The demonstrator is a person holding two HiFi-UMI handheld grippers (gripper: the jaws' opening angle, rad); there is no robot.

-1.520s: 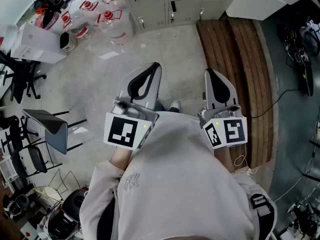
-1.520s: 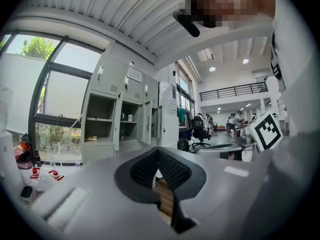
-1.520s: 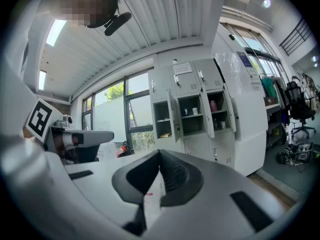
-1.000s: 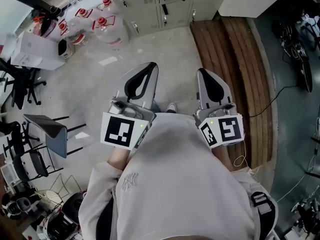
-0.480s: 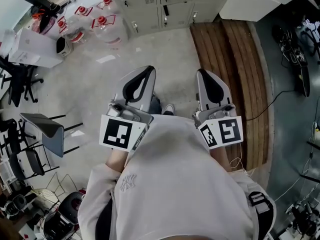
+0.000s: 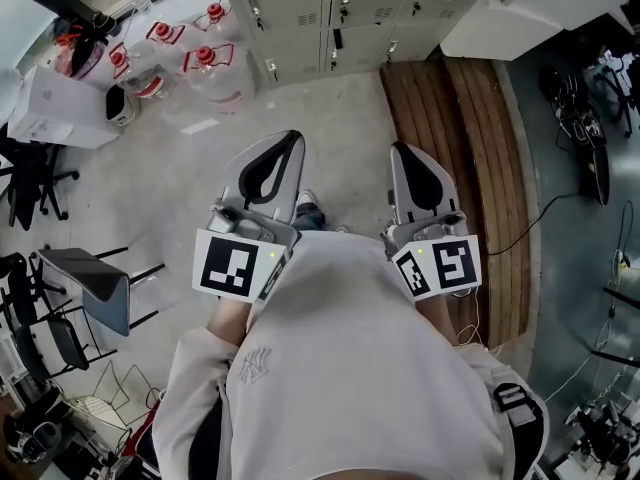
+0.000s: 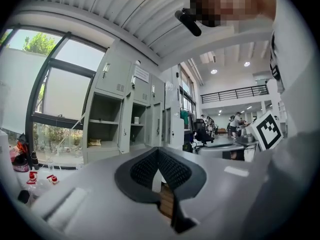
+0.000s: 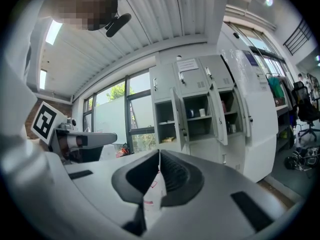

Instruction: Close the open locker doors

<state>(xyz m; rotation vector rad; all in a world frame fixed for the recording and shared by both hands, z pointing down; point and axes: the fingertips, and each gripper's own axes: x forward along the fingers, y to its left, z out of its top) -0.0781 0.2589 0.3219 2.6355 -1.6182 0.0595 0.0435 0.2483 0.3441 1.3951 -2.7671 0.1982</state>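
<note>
Daylight pours through the tall glass window (image 7: 55,109) left of the grey metal lockers (image 7: 125,114), bleaching it pale. Small ceiling spotlights (image 7: 214,71) glow far right of them. Both gripper views bulge fisheye-style, with black corners. The head view is evenly lit and sharp, with soft shadows.

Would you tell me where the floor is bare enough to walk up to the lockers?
The concrete floor between the water jugs and the wooden decking lies bare right up to the lockers. The left side is crowded with chairs and a white box; a cable trails across the right.
</note>
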